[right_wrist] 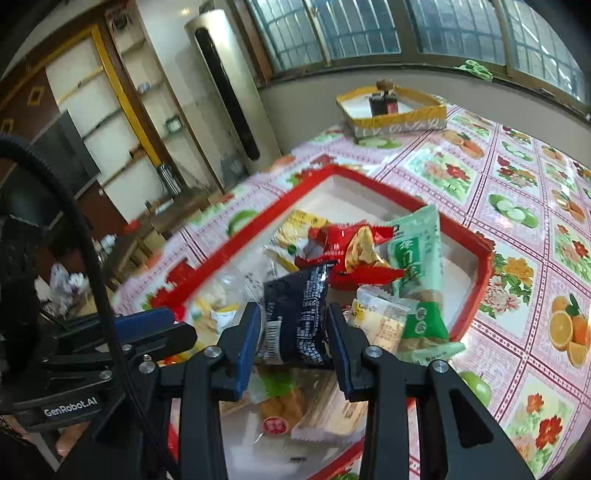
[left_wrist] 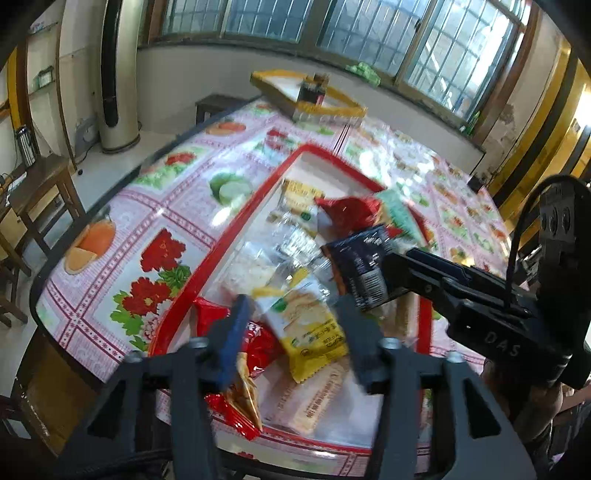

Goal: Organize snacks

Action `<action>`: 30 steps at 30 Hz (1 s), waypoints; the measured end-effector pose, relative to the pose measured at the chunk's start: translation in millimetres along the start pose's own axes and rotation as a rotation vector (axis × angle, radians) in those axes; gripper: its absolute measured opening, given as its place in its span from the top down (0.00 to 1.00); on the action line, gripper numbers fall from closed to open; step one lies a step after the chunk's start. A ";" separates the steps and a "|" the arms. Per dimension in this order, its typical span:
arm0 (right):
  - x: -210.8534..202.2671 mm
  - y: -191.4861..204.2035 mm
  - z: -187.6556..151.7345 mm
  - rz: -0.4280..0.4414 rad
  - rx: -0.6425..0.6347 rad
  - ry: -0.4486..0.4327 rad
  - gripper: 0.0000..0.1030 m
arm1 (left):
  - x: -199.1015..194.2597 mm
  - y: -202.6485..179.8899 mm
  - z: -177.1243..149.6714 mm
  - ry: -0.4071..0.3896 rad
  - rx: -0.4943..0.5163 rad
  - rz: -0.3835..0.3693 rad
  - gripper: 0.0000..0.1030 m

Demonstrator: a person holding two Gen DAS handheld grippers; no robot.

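Right gripper (right_wrist: 291, 341) is clamped on a dark blue snack packet (right_wrist: 295, 314); both blue pads press its sides and it stands upright between them, lifted above the pile. In the left wrist view the same packet (left_wrist: 364, 266) sticks out of the right gripper's tip, ahead and to the right of the left gripper.

Left gripper (left_wrist: 295, 332) has its jaws apart with nothing between them; it hangs over a yellow cracker packet (left_wrist: 314, 332), with a red snack bag (left_wrist: 236, 369) under its left finger.

Red-rimmed tray (right_wrist: 258, 221) lies directly ahead of both grippers, holding the loose snacks: a red bag (right_wrist: 354, 254) and a green packet (right_wrist: 417, 266) beyond the right gripper's tip.

Surface: table (right_wrist: 517, 206) covered in a glossy pink-checked cloth printed with flowers and fruit. Yellow-rimmed tray (right_wrist: 399, 114) sits far ahead at the table's back edge, a dark item in it.

Room: barred windows (left_wrist: 332, 22) along the far wall, tall standing air conditioner (right_wrist: 229, 92) ahead-left, wooden shelving (right_wrist: 110, 122) further left
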State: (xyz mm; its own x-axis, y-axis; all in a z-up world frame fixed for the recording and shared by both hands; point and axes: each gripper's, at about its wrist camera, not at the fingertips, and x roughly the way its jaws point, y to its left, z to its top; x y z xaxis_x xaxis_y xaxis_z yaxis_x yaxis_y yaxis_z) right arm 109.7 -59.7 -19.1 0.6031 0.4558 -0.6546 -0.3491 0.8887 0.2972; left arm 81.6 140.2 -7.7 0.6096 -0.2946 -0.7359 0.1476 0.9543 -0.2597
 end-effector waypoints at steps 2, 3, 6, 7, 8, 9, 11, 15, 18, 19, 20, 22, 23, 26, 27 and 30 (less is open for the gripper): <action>-16.0 -3.0 -3.6 0.000 0.043 -0.039 0.45 | -15.6 -7.3 -2.9 -0.063 0.016 0.025 0.28; -24.5 -5.3 -7.0 0.009 0.070 -0.055 0.45 | -20.8 -10.8 -4.0 -0.086 0.025 0.037 0.21; -43.9 -12.2 -18.4 0.039 0.145 -0.085 0.41 | -36.6 -23.7 -9.5 -0.151 0.041 0.096 0.12; -48.3 -13.1 -21.7 0.042 0.162 -0.091 0.40 | -41.3 -27.6 -12.3 -0.171 0.039 0.119 0.10; -53.2 -14.2 -26.6 0.047 0.176 -0.095 0.40 | -43.1 -29.0 -13.5 -0.182 0.037 0.135 0.09; -55.3 -14.2 -29.2 0.050 0.180 -0.095 0.40 | -45.3 -30.7 -15.4 -0.195 0.036 0.159 0.07; -61.9 -13.5 -36.0 0.046 0.190 -0.102 0.40 | -49.4 -32.8 -18.7 -0.206 0.034 0.209 0.06; -69.6 -9.0 -44.7 0.039 0.210 -0.113 0.38 | -56.2 -37.2 -27.9 -0.209 0.064 0.288 0.05; -72.4 -3.5 -49.4 0.032 0.202 -0.110 0.38 | -62.5 -41.6 -37.9 -0.222 0.090 0.332 0.04; -74.1 -1.5 -50.9 0.018 0.200 -0.112 0.38 | -63.1 -42.5 -40.3 -0.221 0.098 0.338 0.03; -75.9 -0.1 -52.3 0.004 0.200 -0.116 0.37 | -63.6 -42.5 -42.2 -0.218 0.101 0.343 0.03; -79.6 1.9 -54.4 -0.015 0.196 -0.123 0.37 | -63.6 -42.9 -45.3 -0.208 0.103 0.345 0.03; -81.0 2.5 -54.9 -0.027 0.197 -0.123 0.37 | -63.8 -43.2 -46.5 -0.208 0.102 0.347 0.03; -82.8 1.9 -55.9 -0.032 0.207 -0.127 0.36 | -64.9 -43.6 -48.7 -0.207 0.105 0.349 0.02; -82.2 1.6 -56.0 -0.033 0.211 -0.126 0.36 | -64.9 -43.6 -49.2 -0.204 0.105 0.352 0.02; -81.0 4.1 -56.8 -0.039 0.206 -0.121 0.36 | -65.1 -42.4 -50.5 -0.198 0.106 0.349 0.01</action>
State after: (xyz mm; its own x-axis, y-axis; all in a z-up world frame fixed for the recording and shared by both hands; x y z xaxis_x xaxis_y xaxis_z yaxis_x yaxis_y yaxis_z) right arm 18.7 -95.8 -4.4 0.6994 0.4121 -0.5840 -0.1771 0.8915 0.4171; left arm -3.7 116.5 19.6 0.7739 0.0532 -0.6311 -0.0216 0.9981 0.0576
